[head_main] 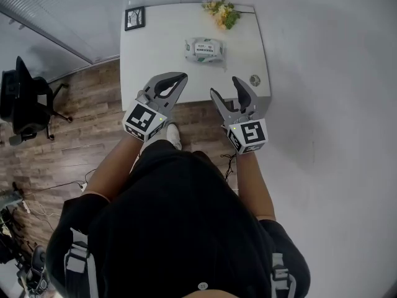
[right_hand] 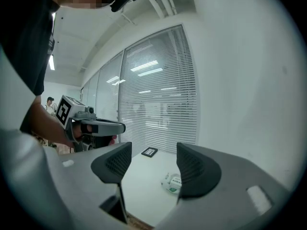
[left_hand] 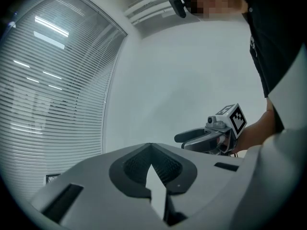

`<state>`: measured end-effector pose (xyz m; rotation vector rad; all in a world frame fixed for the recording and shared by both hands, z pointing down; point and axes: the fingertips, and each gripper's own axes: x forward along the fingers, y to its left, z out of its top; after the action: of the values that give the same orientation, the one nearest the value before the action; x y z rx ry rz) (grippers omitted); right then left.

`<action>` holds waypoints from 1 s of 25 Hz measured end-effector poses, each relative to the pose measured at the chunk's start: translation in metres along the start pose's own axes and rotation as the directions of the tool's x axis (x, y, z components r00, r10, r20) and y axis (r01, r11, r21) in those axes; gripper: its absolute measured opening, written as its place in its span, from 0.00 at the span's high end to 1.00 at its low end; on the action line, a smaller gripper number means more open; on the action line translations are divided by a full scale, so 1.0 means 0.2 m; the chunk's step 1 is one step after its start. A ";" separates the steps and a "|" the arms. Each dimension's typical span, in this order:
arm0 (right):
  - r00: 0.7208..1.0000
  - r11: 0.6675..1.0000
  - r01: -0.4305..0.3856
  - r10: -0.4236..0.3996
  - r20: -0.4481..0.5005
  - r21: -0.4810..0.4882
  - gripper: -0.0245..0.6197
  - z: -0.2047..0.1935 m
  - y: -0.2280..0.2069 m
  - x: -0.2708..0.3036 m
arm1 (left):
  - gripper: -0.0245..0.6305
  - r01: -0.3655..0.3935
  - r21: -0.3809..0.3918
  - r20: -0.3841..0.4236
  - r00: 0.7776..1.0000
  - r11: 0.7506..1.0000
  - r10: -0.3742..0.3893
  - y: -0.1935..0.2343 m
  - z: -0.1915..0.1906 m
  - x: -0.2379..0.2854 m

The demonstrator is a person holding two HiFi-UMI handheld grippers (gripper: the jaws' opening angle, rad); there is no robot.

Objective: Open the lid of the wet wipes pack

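The wet wipes pack (head_main: 203, 49) lies on the white table (head_main: 155, 54), toward its far middle, and its lid looks closed. It also shows small between my right jaws, as the pack (right_hand: 171, 182). Both grippers hover over the table's near edge, well short of the pack. My left gripper (head_main: 180, 77) is shut, tips meeting, with nothing in it; the left gripper view shows its jaws (left_hand: 151, 150) pointing at a bare wall. My right gripper (head_main: 225, 87) is open and empty, jaws (right_hand: 153, 169) spread wide.
A black picture frame (head_main: 134, 18) lies at the table's far left corner, and a bunch of flowers (head_main: 222, 12) at the far right. A small round object (head_main: 255, 80) sits near the right front corner. An office chair (head_main: 25, 101) stands on the wood floor to the left.
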<state>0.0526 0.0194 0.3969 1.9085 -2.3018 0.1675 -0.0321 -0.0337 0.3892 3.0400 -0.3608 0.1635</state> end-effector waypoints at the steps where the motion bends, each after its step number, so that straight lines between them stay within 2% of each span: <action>1: 1.000 1.000 0.002 -0.002 -0.007 0.002 0.49 -0.01 -0.01 0.03 | 0.96 0.003 -0.003 0.000 1.000 1.000 -0.003 0.03 -0.01 0.01; 6: 0.999 1.000 0.018 -0.018 -0.035 -0.005 0.49 -0.04 -0.02 0.14 | 0.96 0.007 -0.019 -0.001 1.000 1.000 -0.007 0.14 -0.05 0.05; 15: 0.997 1.000 -0.006 0.004 -0.080 -0.028 0.50 -0.10 -0.10 0.29 | 0.96 -0.040 -0.052 -0.012 0.999 0.998 0.039 0.27 -0.14 0.13; 25: 0.981 0.991 -0.112 0.100 -0.166 -0.066 0.50 -0.28 -0.37 0.61 | 0.96 -0.134 -0.074 -0.074 0.989 0.988 0.129 0.45 -0.23 0.33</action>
<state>0.1056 -0.1022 0.4740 1.6715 -2.2684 0.2356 0.0055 -0.1313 0.4488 2.9246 -0.5493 0.2552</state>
